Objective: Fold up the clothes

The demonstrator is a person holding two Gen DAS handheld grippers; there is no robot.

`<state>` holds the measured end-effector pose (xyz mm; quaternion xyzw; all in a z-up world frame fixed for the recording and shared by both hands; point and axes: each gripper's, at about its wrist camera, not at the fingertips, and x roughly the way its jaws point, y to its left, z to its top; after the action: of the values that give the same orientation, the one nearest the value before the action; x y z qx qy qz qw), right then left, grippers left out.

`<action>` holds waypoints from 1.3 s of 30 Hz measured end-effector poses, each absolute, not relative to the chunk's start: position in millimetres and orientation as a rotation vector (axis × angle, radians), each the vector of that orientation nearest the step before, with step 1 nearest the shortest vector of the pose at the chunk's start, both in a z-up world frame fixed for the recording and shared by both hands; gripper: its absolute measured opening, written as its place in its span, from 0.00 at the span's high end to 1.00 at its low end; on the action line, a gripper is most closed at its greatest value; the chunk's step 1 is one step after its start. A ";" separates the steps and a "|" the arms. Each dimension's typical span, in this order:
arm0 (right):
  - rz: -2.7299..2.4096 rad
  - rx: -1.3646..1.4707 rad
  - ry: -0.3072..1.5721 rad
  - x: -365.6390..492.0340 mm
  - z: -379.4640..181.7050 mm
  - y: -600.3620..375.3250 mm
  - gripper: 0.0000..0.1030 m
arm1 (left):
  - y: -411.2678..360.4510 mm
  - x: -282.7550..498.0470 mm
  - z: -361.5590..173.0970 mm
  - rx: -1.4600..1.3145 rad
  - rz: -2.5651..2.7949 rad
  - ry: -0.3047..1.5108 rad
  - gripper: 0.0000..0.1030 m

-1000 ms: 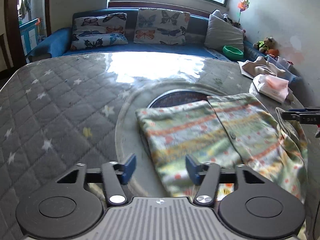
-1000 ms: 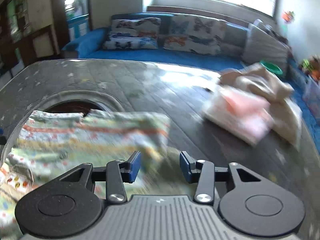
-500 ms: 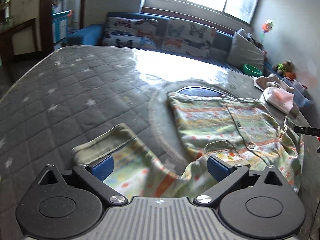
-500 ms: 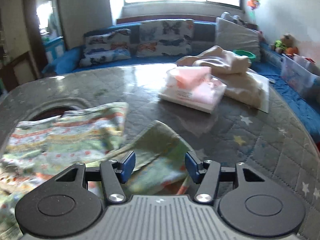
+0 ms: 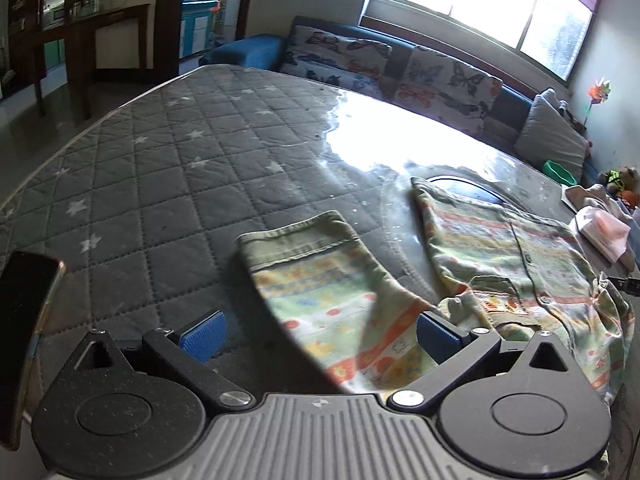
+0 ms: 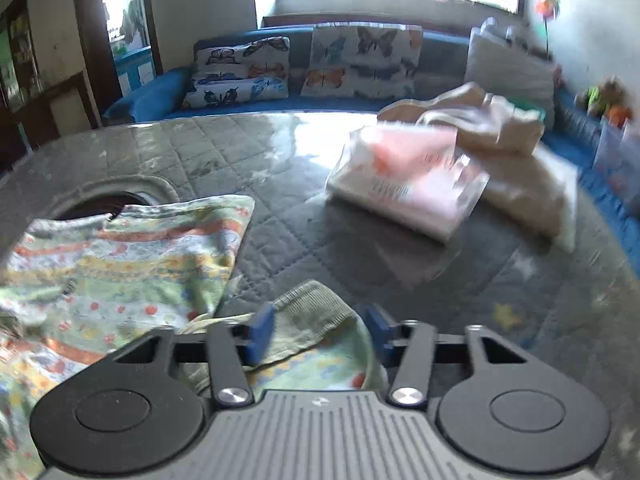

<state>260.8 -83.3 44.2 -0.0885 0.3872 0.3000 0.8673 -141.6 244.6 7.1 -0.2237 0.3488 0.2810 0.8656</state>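
A striped, flowery shirt [image 5: 500, 248] lies flat on the grey quilted table [image 5: 160, 184]. One sleeve [image 5: 320, 280] is spread out to the left, its green cuff pointing away from me. My left gripper [image 5: 320, 334] hangs over that sleeve with its jaws wide open and both pads clear of the cloth. In the right wrist view the shirt body [image 6: 132, 264] lies to the left, and the other sleeve's green cuff [image 6: 316, 312] sits between the blue pads. My right gripper [image 6: 320, 332] is closing around this cuff, and no firm pinch shows.
A dark phone [image 5: 24, 340] stands at the near left table edge. A folded pink-and-white stack [image 6: 404, 176] and beige clothes [image 6: 480, 128] lie at the right of the table. A dark round opening [image 6: 100, 208] shows behind the shirt. A blue sofa [image 6: 240, 96] with butterfly cushions runs along the back.
The left sleeve, tucked in a second ago, now lies spread out to the left, and the left jaws have gone wide. The right gripper sank onto the other cuff and its jaws narrowed.
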 end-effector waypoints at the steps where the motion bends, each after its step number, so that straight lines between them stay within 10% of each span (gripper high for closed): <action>1: 0.632 -0.182 0.814 259.9 43.4 -84.3 0.78 | 245.8 -141.9 7.0 -0.472 0.593 0.733 0.00; 10: 0.518 -0.099 0.730 240.8 70.9 -133.5 0.97 | 248.3 -131.1 8.1 -0.484 0.581 0.720 0.00; 15: 0.582 -0.094 0.754 248.2 74.9 -133.6 0.66 | 247.6 -128.7 6.6 -0.490 0.582 0.726 0.00; 22: 0.613 -0.100 0.824 268.2 49.8 -105.8 0.58 | 248.0 -134.8 13.2 -0.474 0.608 0.737 0.00; 24: 0.624 -0.096 0.837 268.7 44.3 -104.1 0.60 | 251.0 -138.1 16.9 -0.470 0.626 0.729 0.00; 27: 0.630 -0.098 0.837 265.7 41.0 -105.0 0.92 | 256.3 -142.1 21.7 -0.468 0.651 0.720 0.00; 39: 0.477 -0.096 0.656 218.9 84.3 -170.1 0.98 | 266.4 -122.2 10.2 -0.507 0.636 0.756 0.00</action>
<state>218.9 -170.1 84.3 -0.0466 0.3189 0.2321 0.9178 -122.2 266.4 10.2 -0.2409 0.3588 0.3020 0.8497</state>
